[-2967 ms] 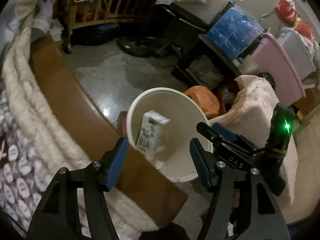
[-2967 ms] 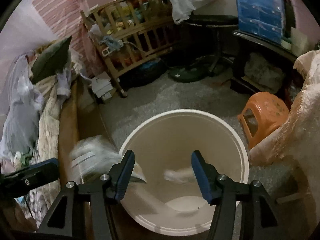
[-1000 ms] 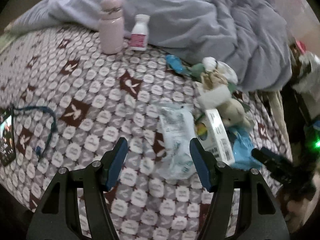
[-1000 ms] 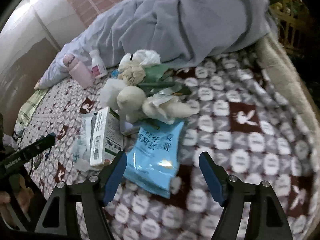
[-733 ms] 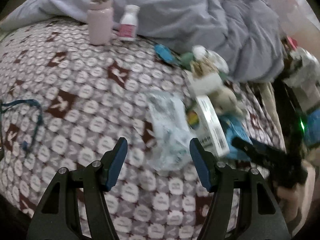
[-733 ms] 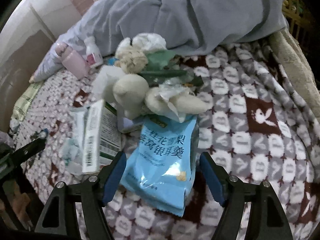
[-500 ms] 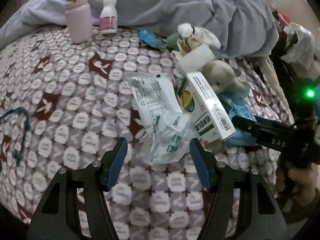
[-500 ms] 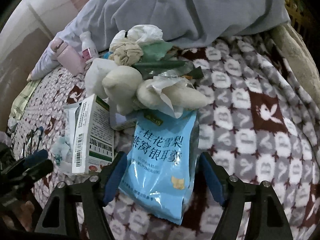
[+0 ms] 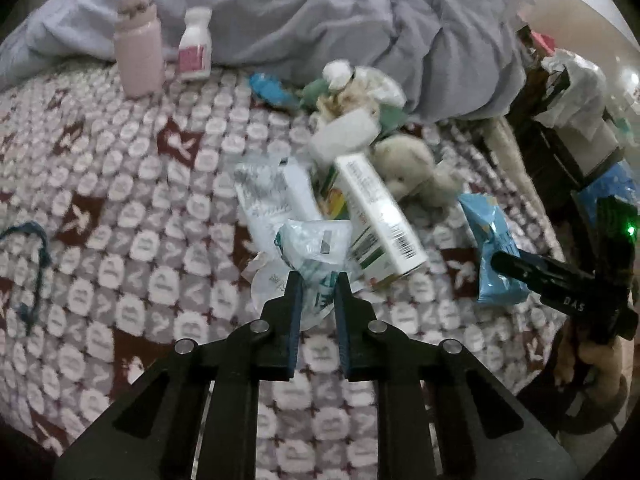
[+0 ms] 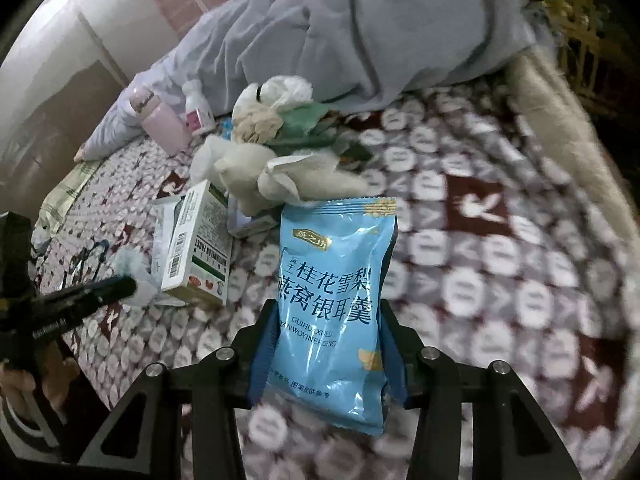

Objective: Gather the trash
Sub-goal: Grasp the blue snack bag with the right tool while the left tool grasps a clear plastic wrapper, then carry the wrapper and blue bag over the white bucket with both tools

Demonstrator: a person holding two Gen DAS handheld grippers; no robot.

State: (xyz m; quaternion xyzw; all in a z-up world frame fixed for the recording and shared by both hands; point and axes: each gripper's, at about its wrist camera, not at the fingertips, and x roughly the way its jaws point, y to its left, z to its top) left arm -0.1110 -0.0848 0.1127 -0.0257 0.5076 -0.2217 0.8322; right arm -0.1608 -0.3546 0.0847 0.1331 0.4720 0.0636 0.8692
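On the patterned blanket (image 9: 120, 184) lies a heap of trash. My left gripper (image 9: 318, 280) is shut on a crumpled clear plastic wrapper (image 9: 316, 244) with teal print, just left of a green-and-white carton (image 9: 376, 216). In the right wrist view a blue snack packet (image 10: 332, 276) lies lengthwise between the fingers of my right gripper (image 10: 328, 316). Its jaws are closing and both pads touch the packet's sides. The left gripper (image 10: 116, 286) also shows at the left edge there, with the carton (image 10: 200, 248) beside it. The blue packet (image 9: 494, 248) appears at the right in the left wrist view.
A cream plush toy (image 9: 416, 172), crumpled tissues (image 9: 348, 80) and green scraps lie behind the carton. A pink bottle (image 9: 138, 52) and a white pill bottle (image 9: 196, 50) stand by the grey duvet (image 9: 320, 12). A blue cord (image 9: 32, 264) lies far left.
My left gripper moved onto the plastic wrapper and closed on it. My right gripper slid forward around the blue packet and its jaws narrowed against it.
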